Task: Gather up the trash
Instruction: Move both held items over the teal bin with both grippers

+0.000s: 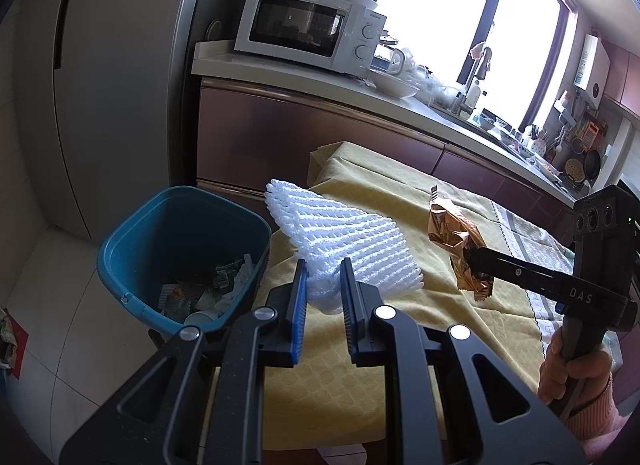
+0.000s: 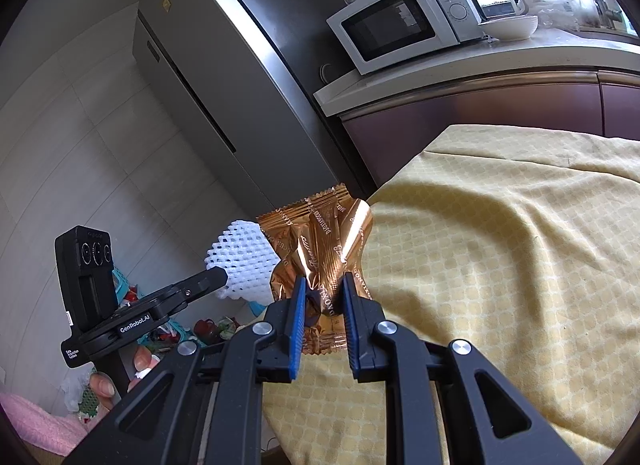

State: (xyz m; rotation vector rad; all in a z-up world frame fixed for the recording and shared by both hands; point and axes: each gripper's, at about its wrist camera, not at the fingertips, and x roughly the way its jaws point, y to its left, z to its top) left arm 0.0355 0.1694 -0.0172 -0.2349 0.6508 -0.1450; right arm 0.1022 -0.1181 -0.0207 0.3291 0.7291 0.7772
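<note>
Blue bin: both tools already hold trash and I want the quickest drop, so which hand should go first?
Left, probably. The left tool grips the white foam net right beside the blue bin; the right tool holds the copper wrapper farther over the yellow tablecloth.

Trash (image 1: 208, 289) in the blue bin (image 1: 120, 249) is indistinct.

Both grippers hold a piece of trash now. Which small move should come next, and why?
Probably carry the left gripper, shut on the white foam net, sideways over the blue bin and open it there. The bin stands just beside the table edge, nearest this hand; the right gripper with its copper wrapper can follow.
</note>
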